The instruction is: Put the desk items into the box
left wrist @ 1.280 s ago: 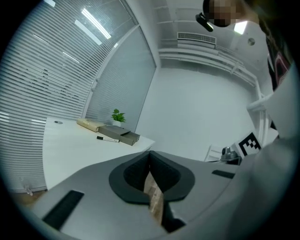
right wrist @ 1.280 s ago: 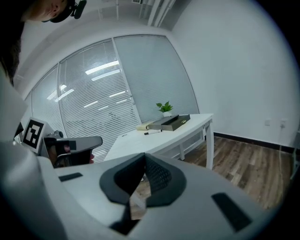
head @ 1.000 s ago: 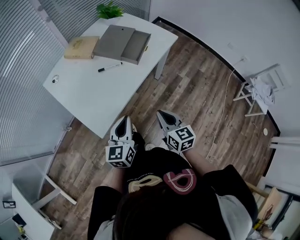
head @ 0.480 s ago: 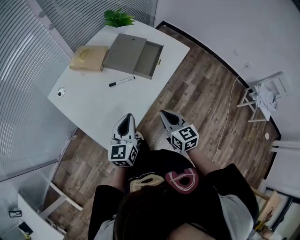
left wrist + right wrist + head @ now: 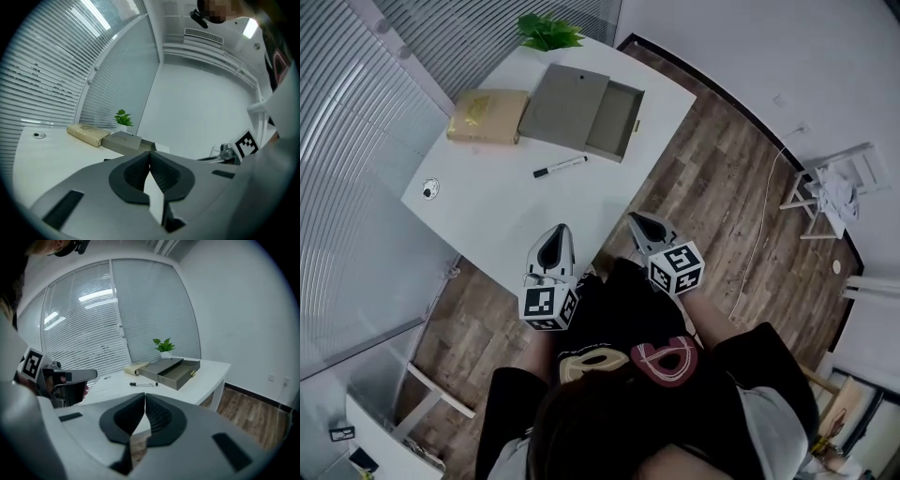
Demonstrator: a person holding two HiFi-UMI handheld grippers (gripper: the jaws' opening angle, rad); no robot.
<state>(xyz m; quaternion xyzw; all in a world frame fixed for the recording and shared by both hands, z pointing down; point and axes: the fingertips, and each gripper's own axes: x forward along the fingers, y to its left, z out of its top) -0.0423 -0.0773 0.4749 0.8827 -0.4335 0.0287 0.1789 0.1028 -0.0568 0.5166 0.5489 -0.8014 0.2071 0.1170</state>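
Note:
A grey box (image 5: pixel 581 111) lies on the white table (image 5: pixel 497 216) with its tray slid partly out to the right. A black-and-white marker (image 5: pixel 560 167) lies in front of it, and a tan book (image 5: pixel 487 115) beside it on the left. A small round item (image 5: pixel 429 188) sits near the table's left edge. My left gripper (image 5: pixel 553 234) and right gripper (image 5: pixel 637 223) are held close to the body at the table's near edge, both shut and empty. The right gripper view shows the marker (image 5: pixel 143 384), the box (image 5: pixel 171 370) and the book (image 5: pixel 136 368) ahead of the shut right gripper (image 5: pixel 144 397). The left gripper (image 5: pixel 150 154) points across the table at the book (image 5: pixel 89 133).
A potted green plant (image 5: pixel 548 33) stands at the table's far edge behind the box. Slatted blinds (image 5: pixel 356 141) run along the left. On the wooden floor (image 5: pixel 722 187) at the right stand a white folding stand (image 5: pixel 830 187) and a trailing white cable (image 5: pixel 759 225).
The table and its items have shifted right and slightly down in the head view as the person steps closer. Both grippers stay shut near the body.

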